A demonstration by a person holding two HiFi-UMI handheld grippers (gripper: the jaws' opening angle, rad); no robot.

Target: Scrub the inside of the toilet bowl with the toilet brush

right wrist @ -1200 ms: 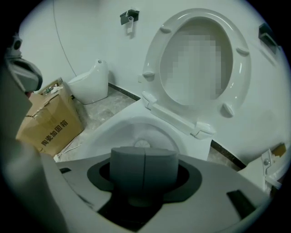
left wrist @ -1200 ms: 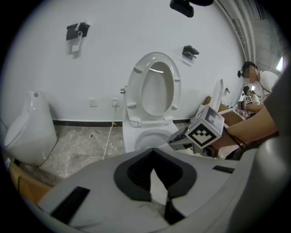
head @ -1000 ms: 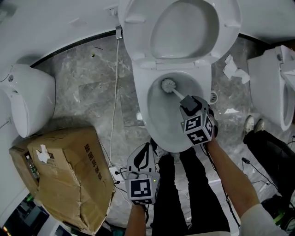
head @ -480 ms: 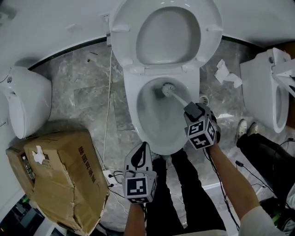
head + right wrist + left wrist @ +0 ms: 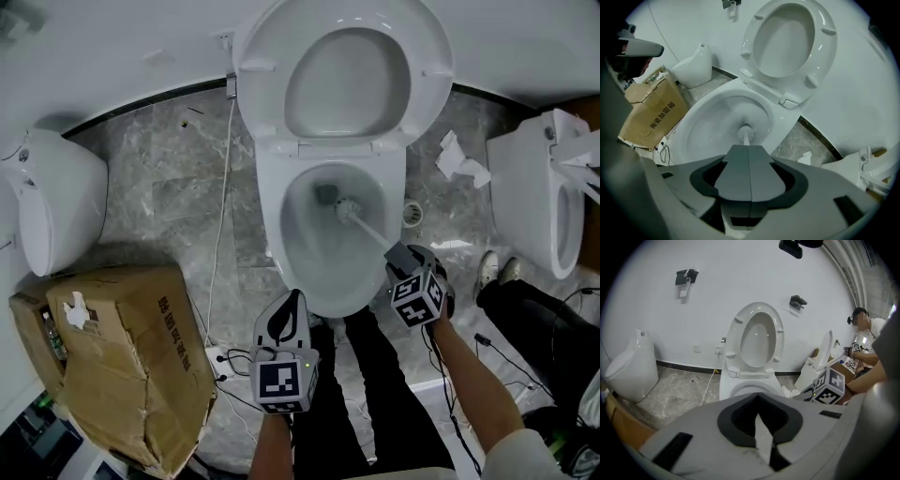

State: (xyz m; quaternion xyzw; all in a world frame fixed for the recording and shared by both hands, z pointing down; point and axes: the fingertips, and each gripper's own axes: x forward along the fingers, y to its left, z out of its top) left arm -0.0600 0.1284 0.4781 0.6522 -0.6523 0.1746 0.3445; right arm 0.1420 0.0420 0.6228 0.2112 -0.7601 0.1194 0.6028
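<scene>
The white toilet bowl (image 5: 272, 202) stands with its seat (image 5: 272, 84) raised against the wall. Inside it, the toilet brush head (image 5: 349, 208) rests near the drain, right of centre, and its white handle slants down-right. My right gripper (image 5: 401, 255) is shut on that handle, just outside the bowl's right front rim. In the right gripper view the jaws (image 5: 748, 147) meet over the handle, with the brush head (image 5: 746, 133) ahead in the bowl (image 5: 712, 126). My left gripper (image 5: 287, 305) hangs shut and holds nothing, in front of the bowl; its own view faces the toilet (image 5: 754, 341).
A torn cardboard box (image 5: 122, 356) sits on the floor at the left front, beside a white fixture (image 5: 56, 202). A second toilet (image 5: 534, 197) stands at the right with crumpled paper (image 5: 459, 159) near it. A white cable (image 5: 223, 234) runs along the floor; black-trousered legs (image 5: 366, 394) stand below.
My right gripper has drawn back toward the bowl's right front rim with the brush. The brush head slid from the bowl's back wall toward the drain. The left gripper stayed about where it was.
</scene>
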